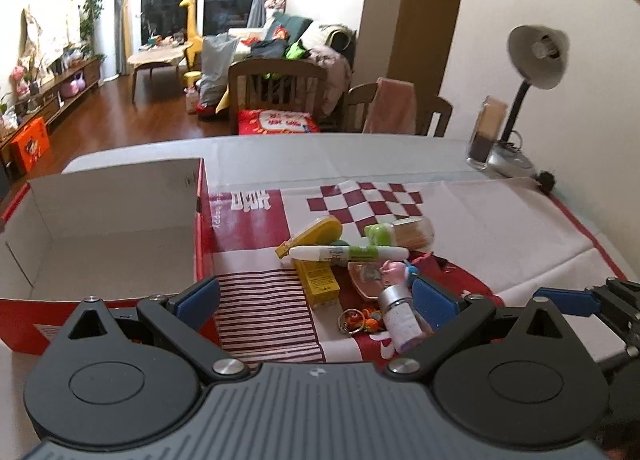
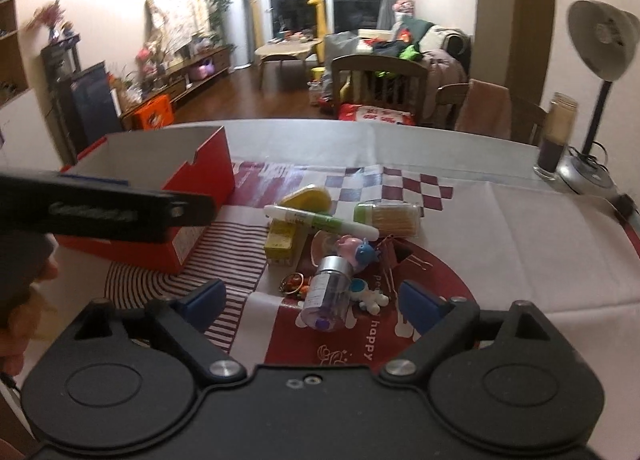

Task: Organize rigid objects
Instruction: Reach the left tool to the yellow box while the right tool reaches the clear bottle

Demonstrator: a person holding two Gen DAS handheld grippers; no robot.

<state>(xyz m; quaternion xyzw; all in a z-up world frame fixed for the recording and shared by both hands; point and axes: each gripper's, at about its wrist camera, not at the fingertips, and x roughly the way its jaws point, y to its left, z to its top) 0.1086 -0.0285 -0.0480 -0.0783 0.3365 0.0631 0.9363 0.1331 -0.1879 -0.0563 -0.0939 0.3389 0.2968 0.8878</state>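
Two grippers hang over a heap of small things on the patterned cloth [image 1: 500, 220], both spread wide and holding nothing. The left gripper [image 1: 316, 300] has the red box [image 1: 104, 228] just off its left finger, open and with nothing showing inside, and the heap ahead of it and toward its right finger. The right gripper [image 2: 312, 300] sits directly behind the heap, with the small bottle [image 2: 326, 296] lying on its side between its fingers and slightly ahead of the tips.

By the look of it, the step in hand is the first pick, and the bottle is the nearest candidate for the right gripper. It would go best taken across its body, not by the metal cap, since a round bottle can roll away from a glancing touch. The keyring [image 2: 294, 283], the pig figure [image 2: 348, 246] and the white toy [image 2: 370, 298] lie against or close by it, so the fingers should come down clear of them. The marker [image 2: 320, 220] rests on top of the yellow box [image 2: 282, 244] and may slide if the heap is nudged.

Both grippers point forward and tilt down toward the table. The left one appears in the right camera as a dark bar to the left, in front of the red box.
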